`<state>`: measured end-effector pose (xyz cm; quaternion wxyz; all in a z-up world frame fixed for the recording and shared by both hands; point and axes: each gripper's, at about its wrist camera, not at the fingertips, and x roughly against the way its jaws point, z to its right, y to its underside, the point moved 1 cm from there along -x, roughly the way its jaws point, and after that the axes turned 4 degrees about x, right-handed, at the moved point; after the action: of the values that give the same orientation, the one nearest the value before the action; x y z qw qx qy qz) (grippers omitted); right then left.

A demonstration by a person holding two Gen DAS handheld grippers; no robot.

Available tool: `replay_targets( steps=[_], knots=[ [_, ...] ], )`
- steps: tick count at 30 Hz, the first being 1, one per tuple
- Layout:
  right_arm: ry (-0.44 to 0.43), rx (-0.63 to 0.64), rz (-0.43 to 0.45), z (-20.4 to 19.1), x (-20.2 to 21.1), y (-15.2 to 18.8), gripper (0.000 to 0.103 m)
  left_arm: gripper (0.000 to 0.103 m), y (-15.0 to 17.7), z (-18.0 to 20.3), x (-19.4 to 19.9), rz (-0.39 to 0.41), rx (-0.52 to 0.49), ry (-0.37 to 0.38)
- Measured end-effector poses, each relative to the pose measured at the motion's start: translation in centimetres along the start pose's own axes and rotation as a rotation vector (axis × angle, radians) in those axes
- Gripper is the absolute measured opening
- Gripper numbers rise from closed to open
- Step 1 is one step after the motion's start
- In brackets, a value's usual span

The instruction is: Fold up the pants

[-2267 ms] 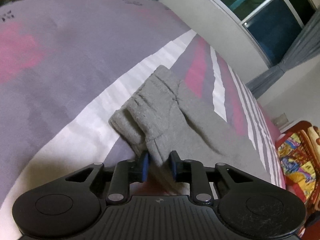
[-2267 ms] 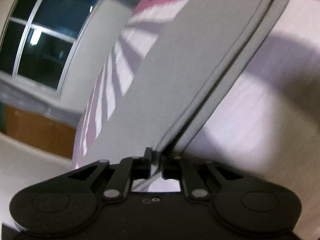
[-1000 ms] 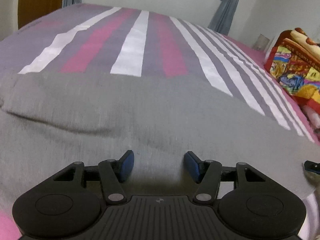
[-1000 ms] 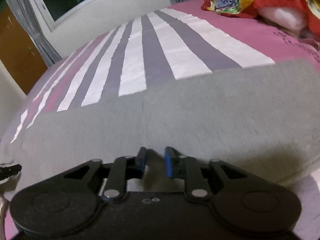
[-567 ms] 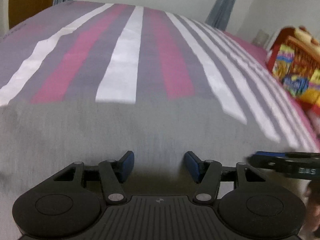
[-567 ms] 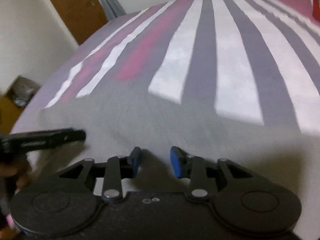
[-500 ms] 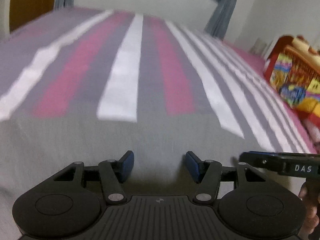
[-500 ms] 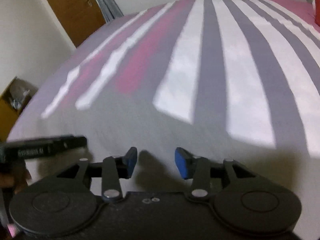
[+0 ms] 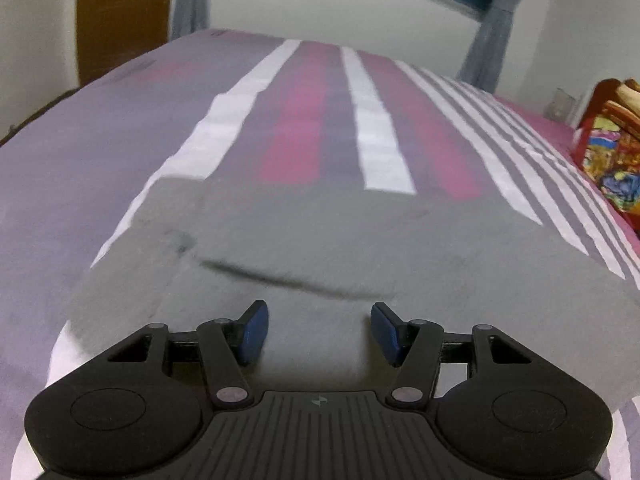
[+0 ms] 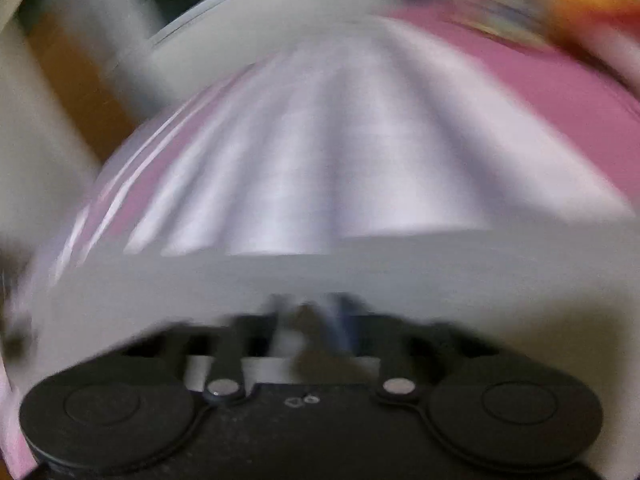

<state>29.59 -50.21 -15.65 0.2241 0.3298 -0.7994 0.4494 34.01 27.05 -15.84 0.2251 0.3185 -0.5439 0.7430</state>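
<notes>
So the grey pants point(image 9: 320, 248) are lying flat on the striped bed point(image 9: 304, 120), spread out right in front of the left tool point(image 9: 318, 332) and reaching out to both sides of it. There's a long dark crease running across the fabric just ahead of the blue fingertips point(image 9: 252, 334), looks like the edge of a layer already folded over, though I can't say for sure how many layers are stacked there

Left tool is spread wide, nothing between the fingers, hovering low over the near part of the cloth. The right tool point(image 10: 308, 320) is a total smear in its own view, so I honestly can't tell if it's apart or pinched, or whether it has fabric in it. All I get there is a grey band of pants point(image 10: 360, 276) straight ahead of it, with the bed beyond

My take on doing this bit well: if the next fold is coming, both tools should grab the same edge at matching spots to either side, and bite through every layer, not just the top one, or it'll slide and go crooked. Lift low and carry the edge across evenly, lining it up with the far edge ahead. Smoothing that crease first wouldn't hurt

Containers: none that I can see. Only other thing is a colourful blanket point(image 9: 612, 152) far off to the right of the left tool, well apart from the pants
</notes>
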Motion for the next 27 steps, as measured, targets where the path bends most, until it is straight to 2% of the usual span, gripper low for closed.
replay_targets(
  steps=[1,2,3,5,8,10,11,13,15,17,19,23,24,25,27],
  knots=[
    [0.049,-0.089,0.055,2.5,2.4,-0.5,0.001,0.057,0.3,0.1,0.3,-0.003,-0.003,-0.014],
    [0.107,-0.181,0.133,4.5,5.5,-0.7,0.010,0.057,0.5,0.3,0.5,-0.006,-0.001,-0.014],
    [0.094,-0.232,0.187,5.7,7.6,-0.5,0.025,0.057,0.7,0.4,0.8,-0.013,0.004,-0.012],
    [0.010,-0.294,0.259,7.4,12.1,0.7,0.025,0.057,1.2,0.3,1.2,-0.027,0.013,-0.016],
    [0.006,-0.293,0.281,7.7,14.8,2.9,0.025,0.057,2.6,0.3,1.8,-0.052,0.013,-0.020],
    [-0.026,-0.343,0.284,8.4,15.0,4.7,0.025,0.058,3.3,0.4,1.8,-0.058,-0.009,-0.019],
    [-0.032,-0.374,0.283,8.9,15.2,5.7,0.025,0.063,3.4,0.3,1.7,-0.056,-0.013,-0.012],
    [-0.037,-0.434,0.275,9.5,14.9,7.5,0.026,0.073,3.3,-0.1,1.6,-0.054,0.023,0.027],
    [-0.051,-0.497,0.250,10.1,13.2,8.0,0.027,0.077,3.3,-0.2,1.4,-0.053,0.061,0.038],
    [-0.066,-0.534,0.234,10.1,12.4,8.7,0.032,0.080,3.2,0.1,0.9,-0.054,0.073,0.030],
    [-0.085,-0.579,0.260,10.4,11.3,8.9,0.032,0.084,3.3,0.6,0.5,-0.055,0.064,0.017],
    [-0.081,-0.640,0.279,10.7,9.3,8.5,0.031,0.090,3.8,2.2,0.1,-0.055,-0.013,-0.031],
    [-0.061,-0.618,0.265,10.3,9.1,8.0,0.017,0.090,3.9,2.3,0.1,-0.049,-0.016,-0.039],
    [-0.045,-0.566,0.254,9.7,9.0,7.4,0.011,0.090,3.9,2.4,0.0,-0.043,-0.012,-0.044],
    [-0.030,-0.429,0.287,7.8,10.2,6.1,0.011,0.090,4.0,2.3,0.1,-0.033,-0.004,-0.047]
  ],
)
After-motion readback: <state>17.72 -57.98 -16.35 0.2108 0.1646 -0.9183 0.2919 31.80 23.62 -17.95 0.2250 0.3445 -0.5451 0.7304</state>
